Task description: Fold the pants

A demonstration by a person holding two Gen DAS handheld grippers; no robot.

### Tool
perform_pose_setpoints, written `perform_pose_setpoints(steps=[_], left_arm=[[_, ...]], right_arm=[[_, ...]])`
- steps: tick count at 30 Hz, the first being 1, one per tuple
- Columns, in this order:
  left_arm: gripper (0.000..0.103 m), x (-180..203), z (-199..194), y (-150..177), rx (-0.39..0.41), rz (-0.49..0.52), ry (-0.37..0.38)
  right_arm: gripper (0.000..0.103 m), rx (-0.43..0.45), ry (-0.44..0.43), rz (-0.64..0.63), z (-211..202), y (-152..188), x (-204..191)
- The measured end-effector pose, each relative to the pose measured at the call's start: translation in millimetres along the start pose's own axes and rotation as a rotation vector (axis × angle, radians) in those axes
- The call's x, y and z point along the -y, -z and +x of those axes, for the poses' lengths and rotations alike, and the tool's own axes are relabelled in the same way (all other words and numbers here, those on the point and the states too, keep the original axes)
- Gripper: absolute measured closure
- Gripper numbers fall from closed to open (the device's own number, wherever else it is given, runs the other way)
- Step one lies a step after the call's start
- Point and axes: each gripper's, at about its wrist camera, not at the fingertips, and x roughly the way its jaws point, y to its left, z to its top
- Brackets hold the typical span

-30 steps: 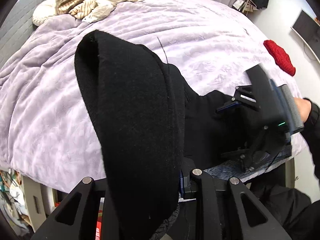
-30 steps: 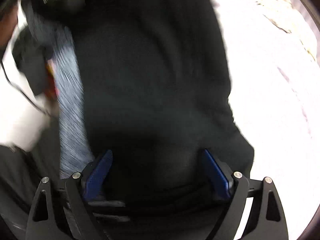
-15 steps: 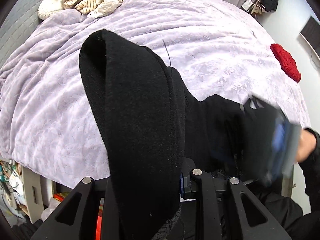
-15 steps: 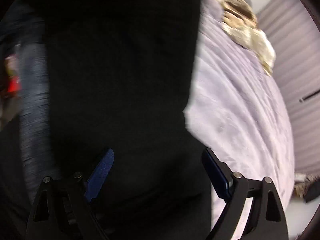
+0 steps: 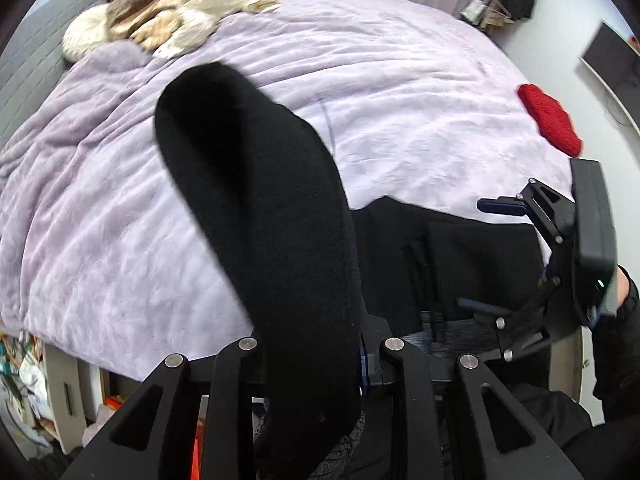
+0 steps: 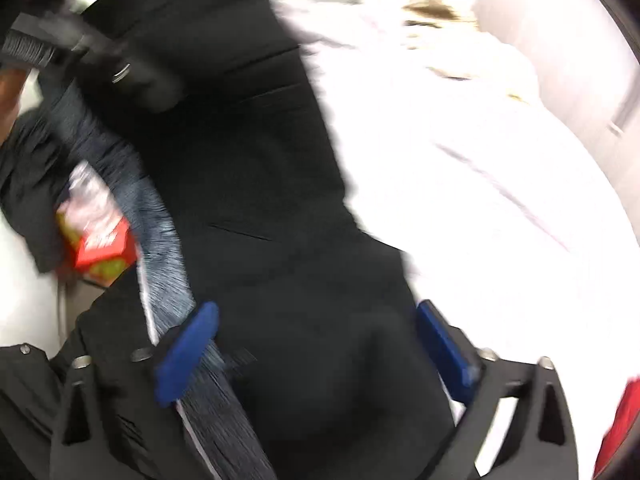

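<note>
Black pants (image 5: 280, 240) lie at the near edge of a lilac bed cover (image 5: 360, 80). My left gripper (image 5: 316, 356) is shut on a thick fold of the pants and holds it up in front of the camera. My right gripper (image 5: 486, 256) shows at the right of the left wrist view, jaws open, over the flat part of the pants (image 5: 472, 252). In the blurred right wrist view its blue fingers (image 6: 188, 348) stand wide apart with black cloth (image 6: 280, 240) between and under them.
A red knitted item (image 5: 550, 120) lies at the bed's right edge. A heap of beige and cream clothes (image 5: 160, 12) sits at the far left corner. Clutter and a red box (image 6: 100, 252) lie beside the bed's near edge.
My right gripper has swung about over the pants at the bed's edge and stays open. My left gripper has kept its hold on the fold and shifted slightly.
</note>
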Motion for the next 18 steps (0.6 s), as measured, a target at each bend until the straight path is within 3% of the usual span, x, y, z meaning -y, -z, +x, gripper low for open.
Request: perform_pose_setpoints(steps=[5,10,15,18], left_arm=[[0.076,75.9,-18.1,-14.4,0.024,0.107,0.052],[0.076,168.6,-6.8,-24.8,-0.008,0.228,0.103],[0.076,253.4,64.6,-12.5,-0.137,0.352,0.094],[0.075,284.0,126.8,-2.1,-0.249,0.382,0.064]], right_arm=[[0.0,-0.006,0.076,0.133,-38.5,71.2,37.5],[0.0,-0.003,0.108,0.273,-61.1,137.4,49.6],[0.0,0.051,0.12,0.412,-77.2,183.1,20.7],[0.0,0.044,0.121,0.483,-77.5,213.9,31.8]])
